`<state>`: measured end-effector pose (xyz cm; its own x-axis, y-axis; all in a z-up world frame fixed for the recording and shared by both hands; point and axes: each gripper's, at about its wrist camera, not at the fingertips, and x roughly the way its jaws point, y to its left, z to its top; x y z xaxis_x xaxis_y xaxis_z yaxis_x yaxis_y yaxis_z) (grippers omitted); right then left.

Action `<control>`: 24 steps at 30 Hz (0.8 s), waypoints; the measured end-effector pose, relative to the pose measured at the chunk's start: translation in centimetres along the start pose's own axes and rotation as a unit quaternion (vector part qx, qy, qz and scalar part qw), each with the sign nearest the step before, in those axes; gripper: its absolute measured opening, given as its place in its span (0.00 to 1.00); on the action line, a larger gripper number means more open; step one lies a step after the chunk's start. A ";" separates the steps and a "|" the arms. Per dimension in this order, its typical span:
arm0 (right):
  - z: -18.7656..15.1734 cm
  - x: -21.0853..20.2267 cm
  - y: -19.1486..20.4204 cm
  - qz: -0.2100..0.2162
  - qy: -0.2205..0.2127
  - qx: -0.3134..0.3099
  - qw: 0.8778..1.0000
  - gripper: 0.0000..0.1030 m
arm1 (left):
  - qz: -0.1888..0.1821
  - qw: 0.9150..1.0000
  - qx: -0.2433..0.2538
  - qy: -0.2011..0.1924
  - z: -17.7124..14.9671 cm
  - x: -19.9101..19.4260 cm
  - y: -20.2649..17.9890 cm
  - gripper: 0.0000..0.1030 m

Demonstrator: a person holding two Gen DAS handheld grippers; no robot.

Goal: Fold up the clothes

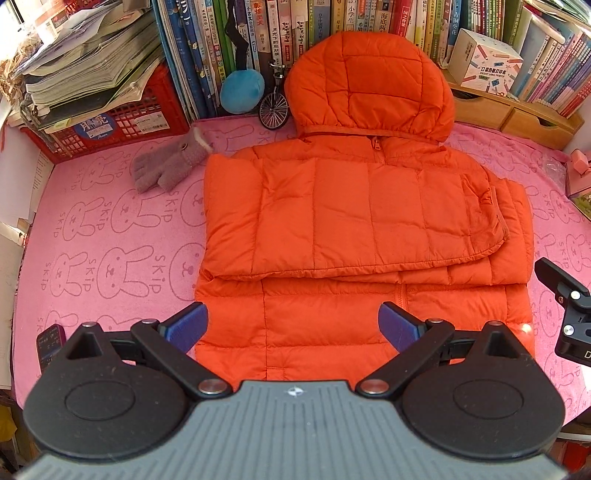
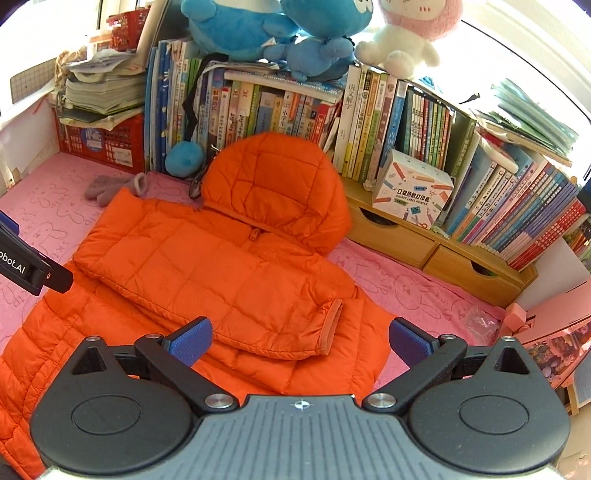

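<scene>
An orange hooded puffer jacket (image 1: 351, 229) lies front-up on a pink towel (image 1: 103, 236), its hood (image 1: 369, 85) toward the books. Both sleeves are folded across the chest, with one cuff (image 2: 330, 325) lying near the jacket's right side. My left gripper (image 1: 293, 326) hovers open over the jacket's hem, nothing between its blue pads (image 1: 186, 326). My right gripper (image 2: 301, 341) hovers open above the jacket's right edge (image 2: 354, 354), also holding nothing. Part of the right gripper (image 1: 565, 306) shows at the edge of the left wrist view.
A grey knitted glove (image 1: 166, 166) lies left of the jacket. A toy bicycle (image 1: 274, 99) and a blue plush ball (image 1: 242, 90) stand by the row of books (image 1: 258, 33). A red crate (image 1: 107, 122) sits back left, a wooden drawer unit (image 2: 424, 243) back right, a calculator (image 1: 50, 345) front left.
</scene>
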<state>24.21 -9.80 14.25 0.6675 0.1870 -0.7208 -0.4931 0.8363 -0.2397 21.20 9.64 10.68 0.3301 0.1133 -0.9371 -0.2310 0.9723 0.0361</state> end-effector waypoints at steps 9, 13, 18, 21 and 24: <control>5.8 5.7 -0.5 -0.010 -0.061 -0.098 0.993 1.00 | 0.003 0.999 -0.033 0.033 2.0 3.2 0.7 0.97; 9.8 10.3 -1.0 0.023 -0.086 -0.128 0.988 0.95 | 0.013 0.996 -0.064 0.054 2.0 4.6 1.7 0.97; 13.3 16.2 -0.2 0.045 -0.090 -0.182 0.978 0.79 | 0.026 0.992 -0.093 0.086 1.7 6.9 2.5 0.97; 14.5 19.0 1.2 0.048 -0.092 -0.238 0.966 0.63 | 0.031 0.989 -0.100 0.107 1.5 8.3 2.7 0.97; 15.2 21.2 2.7 0.043 -0.097 -0.293 0.950 0.63 | 0.031 0.986 -0.101 0.129 1.2 9.7 2.6 0.97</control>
<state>45.46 4.29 8.24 0.6727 0.3802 -0.6347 -0.7387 0.3938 -0.5471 24.90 13.48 2.13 0.0728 0.0895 -0.9933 -0.4289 0.9020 0.0499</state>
